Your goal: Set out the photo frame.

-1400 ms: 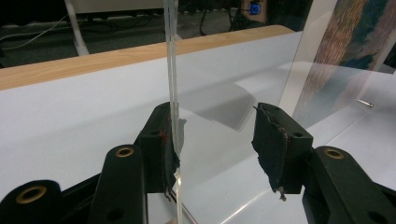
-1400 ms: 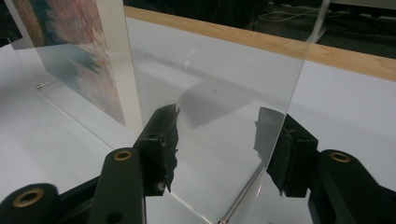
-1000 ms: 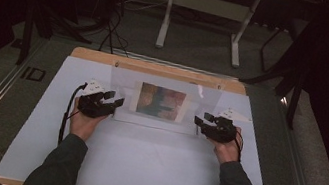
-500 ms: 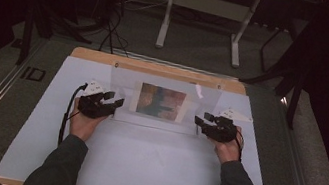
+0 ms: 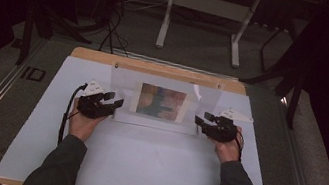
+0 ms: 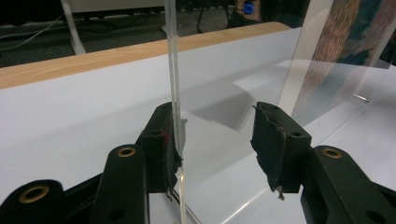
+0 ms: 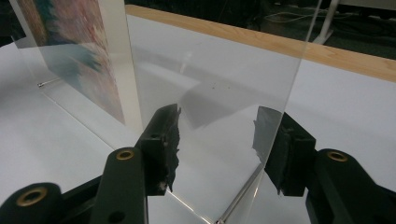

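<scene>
Acrylic frame (image 5: 160,103) stands upright mid-table on the white sheet (image 5: 140,164), print (image 5: 161,102) inside, between both tools. My left tool (image 5: 116,104) is spread around its left edge; one pad (image 6: 168,144) touches the panel, the other sits apart. My right tool (image 5: 202,118) is spread too, its pads not pressing. Risk I see: a one-sided push tips or slides the slick frame, and closing off-centre lets the edge slip out. Count: one table (image 5: 156,67), one sheet, one frame, one print, two tools.
</scene>
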Tool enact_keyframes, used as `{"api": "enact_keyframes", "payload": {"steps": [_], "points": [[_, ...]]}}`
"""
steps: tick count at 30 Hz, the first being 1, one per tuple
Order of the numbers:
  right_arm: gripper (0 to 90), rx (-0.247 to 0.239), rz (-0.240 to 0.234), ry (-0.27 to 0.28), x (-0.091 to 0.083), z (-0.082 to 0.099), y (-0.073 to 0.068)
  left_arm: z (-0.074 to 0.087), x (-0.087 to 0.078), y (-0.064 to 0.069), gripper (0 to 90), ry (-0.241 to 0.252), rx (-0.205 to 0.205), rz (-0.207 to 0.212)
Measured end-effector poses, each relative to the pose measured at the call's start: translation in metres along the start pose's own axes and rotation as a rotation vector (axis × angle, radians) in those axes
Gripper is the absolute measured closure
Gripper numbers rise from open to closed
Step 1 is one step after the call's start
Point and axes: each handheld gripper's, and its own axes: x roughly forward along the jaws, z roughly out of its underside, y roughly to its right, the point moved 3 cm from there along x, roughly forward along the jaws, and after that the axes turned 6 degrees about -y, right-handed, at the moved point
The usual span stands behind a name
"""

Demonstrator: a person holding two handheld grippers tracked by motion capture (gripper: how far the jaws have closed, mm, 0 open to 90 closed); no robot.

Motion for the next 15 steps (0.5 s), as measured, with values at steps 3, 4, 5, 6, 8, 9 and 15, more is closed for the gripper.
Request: {"api": "enact_keyframes", "payload": {"steps": [3,4,5,6,8,9,15], "points": [[46.9,0.000,-0.002,0.002,0.000,0.001,0.000,0.000,-0.001,0.000,50.4,-0.002,0.002,-0.003],[46.0,0.001,-0.002,0.000,0.000,0.002,-0.001,0.000,-0.001,0.000,49.6,-0.004,0.005,-0.011],[45.4,-0.007,0.000,-0.001,0.000,0.002,-0.001,0.000,-0.003,-0.001,48.9,0.001,0.004,-0.017],[45.0,-0.012,0.003,-0.002,0.000,0.003,-0.002,0.000,-0.004,-0.002,48.8,0.005,-0.003,-0.015],[44.5,-0.012,0.003,-0.003,-0.002,0.004,-0.001,-0.001,-0.008,-0.003,48.0,0.012,-0.008,-0.017],[43.6,-0.010,0.003,-0.005,-0.003,0.005,-0.001,-0.001,-0.008,-0.003,47.6,0.012,-0.008,-0.017],[42.0,-0.015,0.005,-0.032,-0.009,0.011,0.002,0.005,-0.021,-0.007,47.6,0.014,-0.021,-0.002]]}}
